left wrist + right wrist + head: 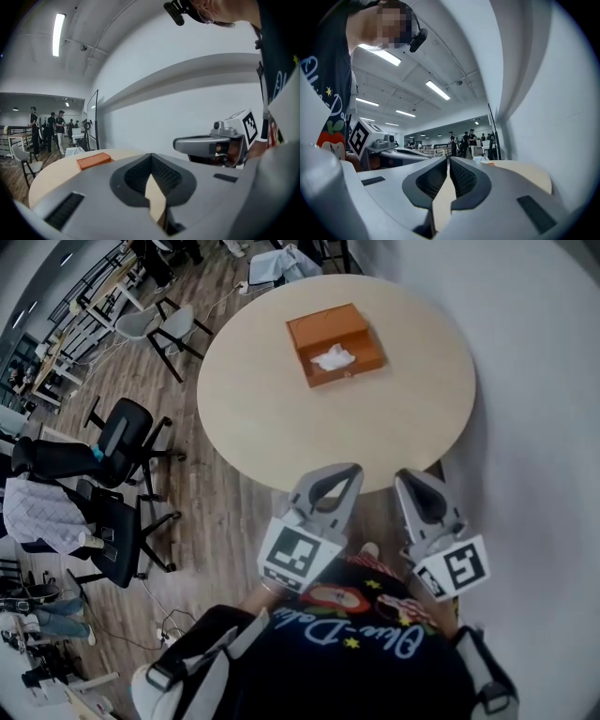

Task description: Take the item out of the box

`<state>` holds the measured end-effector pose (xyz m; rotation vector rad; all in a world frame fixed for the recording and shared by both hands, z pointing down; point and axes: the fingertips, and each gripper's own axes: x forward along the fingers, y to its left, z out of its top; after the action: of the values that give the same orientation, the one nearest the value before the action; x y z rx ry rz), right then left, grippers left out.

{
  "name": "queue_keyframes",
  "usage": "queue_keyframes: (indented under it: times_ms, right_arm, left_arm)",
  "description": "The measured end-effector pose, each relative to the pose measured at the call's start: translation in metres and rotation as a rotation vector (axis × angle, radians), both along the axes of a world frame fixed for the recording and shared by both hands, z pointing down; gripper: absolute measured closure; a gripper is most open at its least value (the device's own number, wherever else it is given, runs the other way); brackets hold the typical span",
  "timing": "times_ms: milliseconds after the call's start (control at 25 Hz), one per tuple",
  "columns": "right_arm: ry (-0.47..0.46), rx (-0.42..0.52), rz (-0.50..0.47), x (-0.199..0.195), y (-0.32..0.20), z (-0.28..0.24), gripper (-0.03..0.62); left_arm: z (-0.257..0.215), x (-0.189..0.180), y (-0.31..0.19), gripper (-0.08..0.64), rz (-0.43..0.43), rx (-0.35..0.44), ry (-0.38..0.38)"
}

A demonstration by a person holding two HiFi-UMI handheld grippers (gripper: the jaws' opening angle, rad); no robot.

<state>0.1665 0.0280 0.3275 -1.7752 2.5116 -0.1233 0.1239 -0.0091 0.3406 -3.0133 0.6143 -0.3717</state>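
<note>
There's the item (333,358), a crumpled white wad, lying inside the orange box (364,337) on the far part of the round counter (281,418). We see nothing else in the box, and its top is open, so we can reach in from above. Our left gripper (349,471) and right gripper (406,475) hang side by side at the near edge, aimed boxward. Both sets of fingers are pressed together, holding nothing, so we reckon they must spread first.

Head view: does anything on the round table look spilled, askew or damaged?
Nothing stands out. The orange box sits open and flat on the round table, with a crumpled white item inside it. Nothing lies spilled around it, and no damage shows.
</note>
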Motion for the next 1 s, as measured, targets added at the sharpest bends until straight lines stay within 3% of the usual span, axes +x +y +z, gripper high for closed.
queue_keyframes:
  times_ms: [480, 1000]
  right_arm:
    - [0.008, 0.008, -0.041, 0.01, -0.02, 0.004, 0.594]
    - [0.045, 0.011, -0.072, 0.035, -0.091, -0.005, 0.592]
  left_arm:
    - [-0.002, 0.002, -0.02, 0.575, -0.074, -0.022, 0.028]
    - [-0.005, 0.031, -0.096, 0.575, -0.094, -0.012, 0.063]
